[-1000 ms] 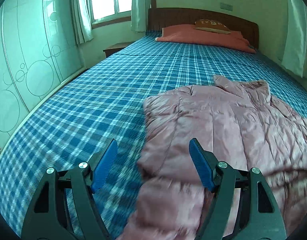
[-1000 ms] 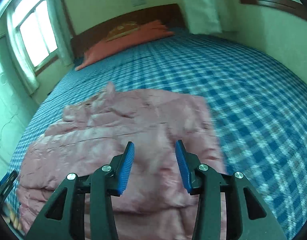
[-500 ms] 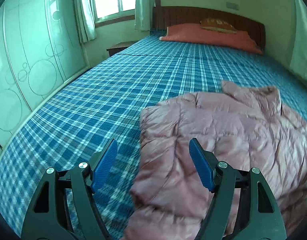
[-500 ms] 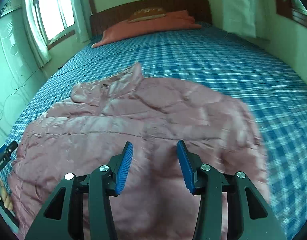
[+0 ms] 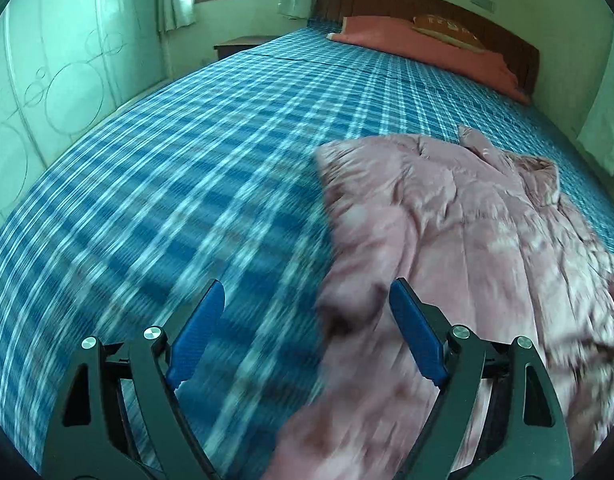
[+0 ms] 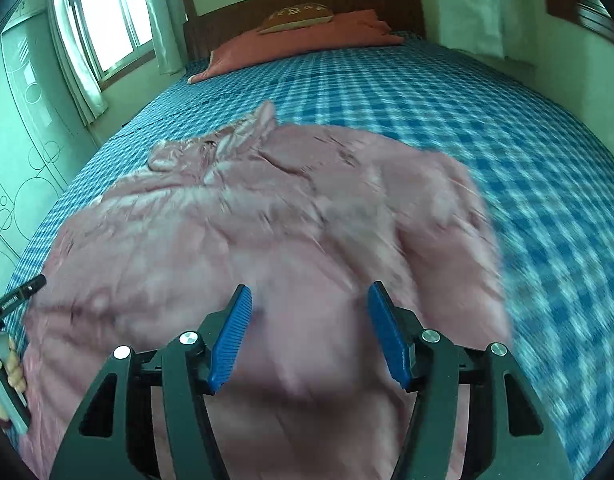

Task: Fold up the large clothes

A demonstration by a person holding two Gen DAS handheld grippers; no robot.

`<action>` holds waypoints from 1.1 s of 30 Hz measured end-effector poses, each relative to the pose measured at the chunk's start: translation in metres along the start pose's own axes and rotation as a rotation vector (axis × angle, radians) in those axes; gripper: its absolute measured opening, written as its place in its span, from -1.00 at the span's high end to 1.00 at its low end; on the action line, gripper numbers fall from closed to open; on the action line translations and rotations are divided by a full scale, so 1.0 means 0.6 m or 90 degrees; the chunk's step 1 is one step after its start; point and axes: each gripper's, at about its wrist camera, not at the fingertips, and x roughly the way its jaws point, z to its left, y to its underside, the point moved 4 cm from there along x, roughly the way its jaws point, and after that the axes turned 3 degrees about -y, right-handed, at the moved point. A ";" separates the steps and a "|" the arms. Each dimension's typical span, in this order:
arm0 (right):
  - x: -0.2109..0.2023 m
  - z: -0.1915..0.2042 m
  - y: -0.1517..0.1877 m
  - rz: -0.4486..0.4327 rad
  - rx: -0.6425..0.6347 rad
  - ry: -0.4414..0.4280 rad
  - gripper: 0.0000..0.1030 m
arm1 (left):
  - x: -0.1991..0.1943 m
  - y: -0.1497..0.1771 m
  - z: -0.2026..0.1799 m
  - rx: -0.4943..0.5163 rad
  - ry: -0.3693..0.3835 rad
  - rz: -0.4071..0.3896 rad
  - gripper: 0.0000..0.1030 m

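Note:
A large pink quilted jacket (image 5: 459, 232) lies spread on the blue plaid bed (image 5: 187, 184), collar toward the headboard. My left gripper (image 5: 307, 332) is open and empty, hovering above the jacket's left edge where it meets the sheet. In the right wrist view the jacket (image 6: 243, 216) fills the middle. My right gripper (image 6: 309, 332) is open and empty, above the jacket's lower right part. The left gripper's tip and the hand holding it show at the left edge of the right wrist view (image 6: 11, 308).
A salmon pillow (image 5: 419, 36) and a brown cushion (image 6: 295, 16) lie at the wooden headboard. A wardrobe with circle patterns (image 5: 67, 80) lines the bed's left side. A nightstand (image 5: 243, 44) stands under the window. Curtains hang on the right wall (image 6: 467, 8).
Both grippers have swung over the jacket with motion blur. The left view turned left, showing more bare sheet. The right gripper's jaws opened wider.

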 end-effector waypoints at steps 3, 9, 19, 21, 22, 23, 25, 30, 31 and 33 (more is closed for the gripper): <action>-0.055 -0.040 0.053 0.007 0.018 0.024 -0.18 | -0.052 0.047 0.047 -0.009 -0.003 0.005 -0.64; -0.156 -0.141 0.181 0.045 0.095 0.050 -0.18 | -0.150 0.156 0.154 -0.052 -0.005 0.029 -0.64; -0.285 -0.207 0.356 0.041 0.232 0.004 -0.18 | -0.258 0.330 0.252 -0.207 0.067 0.092 -0.64; -0.303 -0.210 0.382 0.037 0.257 -0.017 -0.19 | -0.280 0.349 0.256 -0.237 0.085 0.086 -0.64; -0.310 -0.209 0.396 0.039 0.273 -0.040 -0.19 | -0.289 0.356 0.256 -0.247 0.095 0.083 -0.64; -0.312 -0.208 0.399 0.039 0.280 -0.055 -0.19 | -0.297 0.366 0.255 -0.264 0.113 0.085 -0.64; -0.319 -0.202 0.416 0.033 0.296 -0.082 -0.19 | -0.302 0.384 0.249 -0.299 0.148 0.102 -0.64; -0.336 -0.168 0.434 0.019 0.299 -0.129 -0.25 | -0.314 0.416 0.228 -0.345 0.195 0.100 -0.64; -0.338 -0.160 0.437 0.018 0.300 -0.143 -0.25 | -0.315 0.419 0.225 -0.346 0.197 0.096 -0.64; -0.339 -0.143 0.442 0.016 0.307 -0.177 -0.25 | -0.317 0.422 0.219 -0.351 0.203 0.088 -0.64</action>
